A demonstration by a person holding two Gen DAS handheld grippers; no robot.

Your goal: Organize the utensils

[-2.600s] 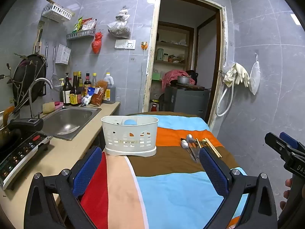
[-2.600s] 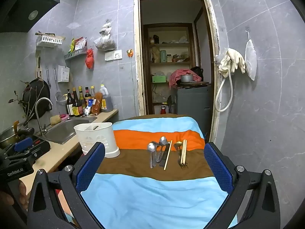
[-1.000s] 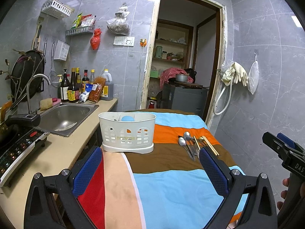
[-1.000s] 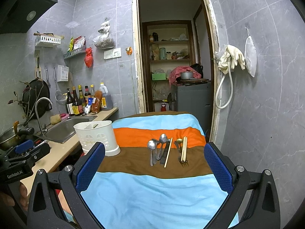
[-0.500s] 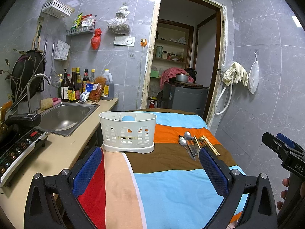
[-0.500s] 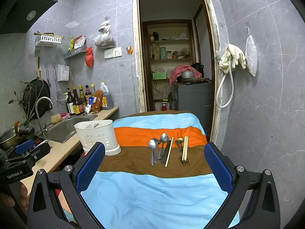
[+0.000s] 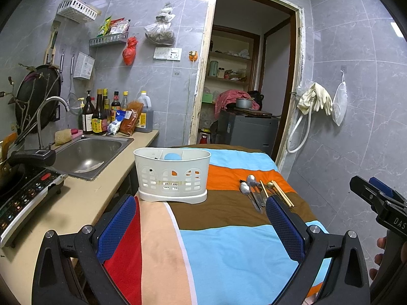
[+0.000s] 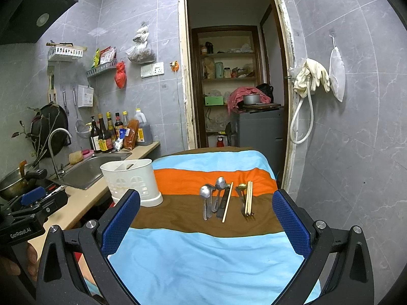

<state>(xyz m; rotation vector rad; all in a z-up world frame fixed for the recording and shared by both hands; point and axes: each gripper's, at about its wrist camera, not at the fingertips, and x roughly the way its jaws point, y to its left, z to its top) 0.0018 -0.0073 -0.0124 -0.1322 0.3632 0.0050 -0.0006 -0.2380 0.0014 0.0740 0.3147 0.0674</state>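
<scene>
A table under a striped multicoloured cloth (image 8: 203, 254) fills the foreground. On its left part, near the edge, stands a white perforated plastic utensil caddy (image 8: 132, 183), and right of the caddy a cluster of metal spoons (image 8: 212, 198), wooden chopsticks (image 8: 248, 198) and a fork lies lengthwise, side by side. Left of the table runs a beige countertop (image 7: 76, 203) holding a steel sink (image 7: 89, 155), with a row of glass sauce bottles (image 7: 101, 114) behind it against the wall. Beyond the table's far end opens a doorway (image 8: 234, 89).
</scene>
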